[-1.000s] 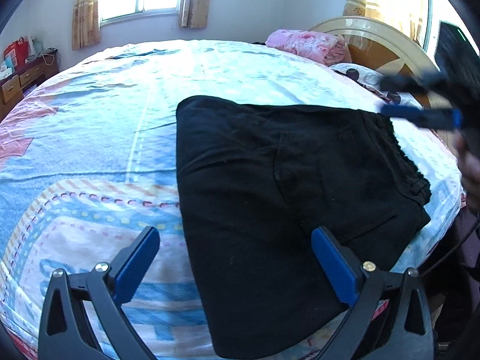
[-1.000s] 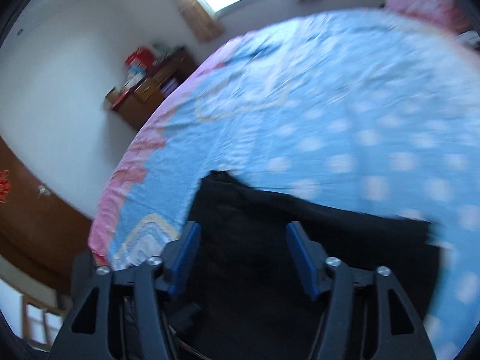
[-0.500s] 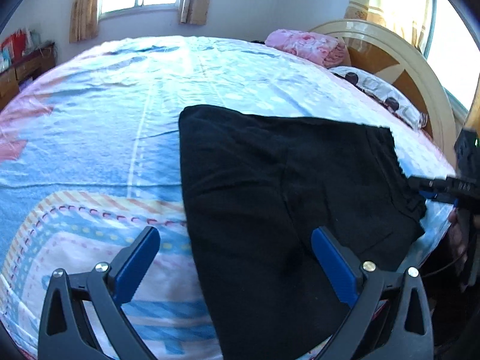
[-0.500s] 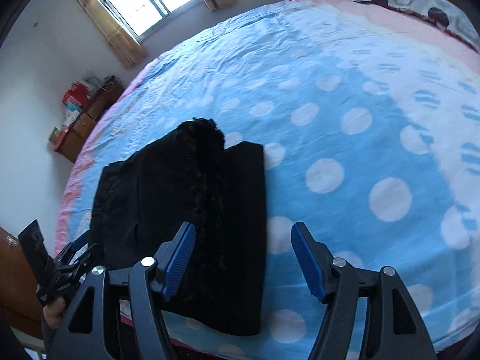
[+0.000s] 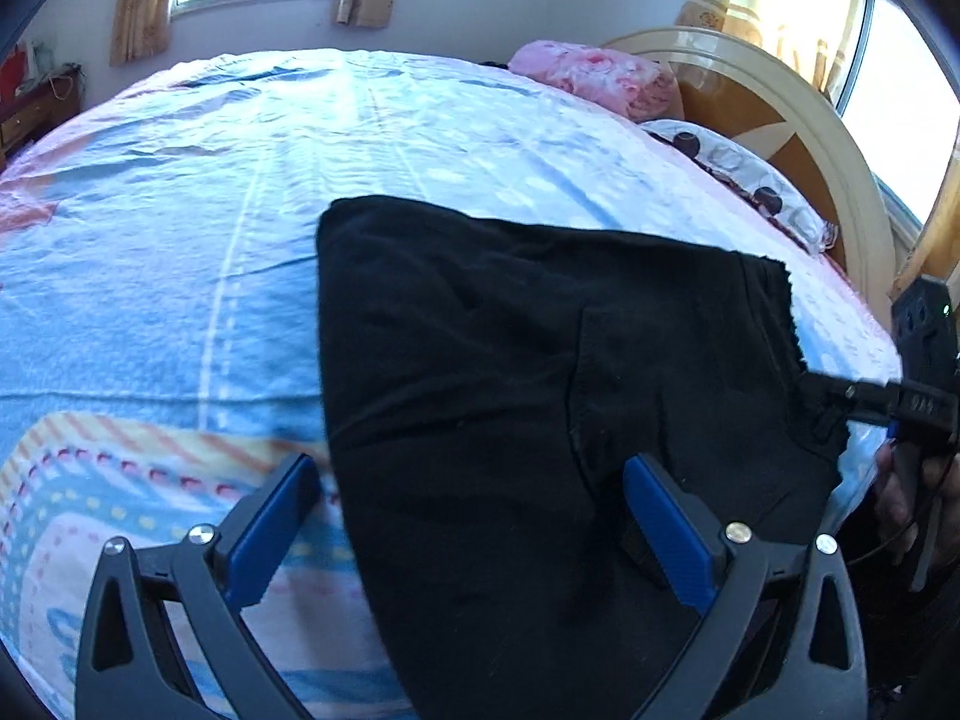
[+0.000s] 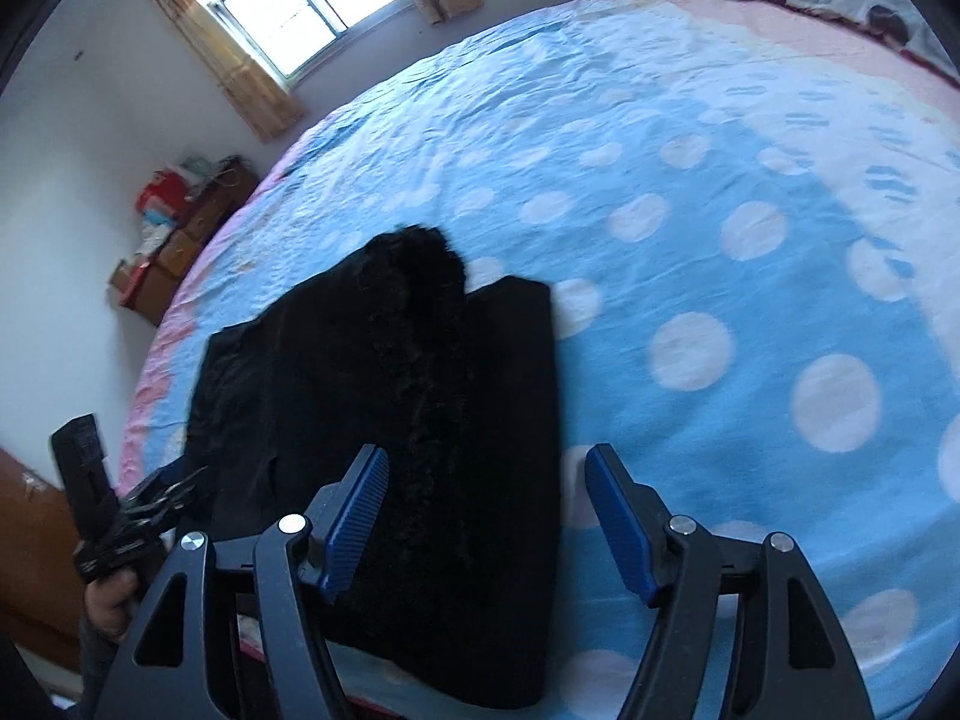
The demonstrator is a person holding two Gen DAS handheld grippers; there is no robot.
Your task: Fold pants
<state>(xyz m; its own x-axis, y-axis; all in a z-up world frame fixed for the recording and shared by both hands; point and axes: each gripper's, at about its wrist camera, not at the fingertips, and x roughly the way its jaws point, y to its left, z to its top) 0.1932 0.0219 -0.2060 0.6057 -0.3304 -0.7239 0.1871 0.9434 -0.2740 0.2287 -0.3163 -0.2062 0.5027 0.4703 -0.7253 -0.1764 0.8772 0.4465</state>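
Black pants (image 5: 540,360) lie folded flat on the bed near its front edge, the fuzzy waistband end (image 6: 420,312) toward the right wrist camera. My left gripper (image 5: 468,468) is open low over the sheet, and the pants' left edge passes between its blue fingers. My right gripper (image 6: 486,456) is open too, straddling the pants' right edge. In the left wrist view the right gripper (image 5: 834,399) reaches in at the waistband corner. The left gripper (image 6: 180,489) shows at the far left of the right wrist view, held by a hand.
The bed has a blue sheet (image 6: 720,252) with white dots and a striped border (image 5: 120,468). A pink bundle (image 5: 594,75), a spotted pillow (image 5: 738,180) and a round headboard (image 5: 780,114) are at the far end. A dresser (image 6: 174,252) stands under the window.
The right gripper came down from above the pants to the waistband corner, and its view rolled and steadied over the pants. The left gripper shifted slightly along the pants' edge.
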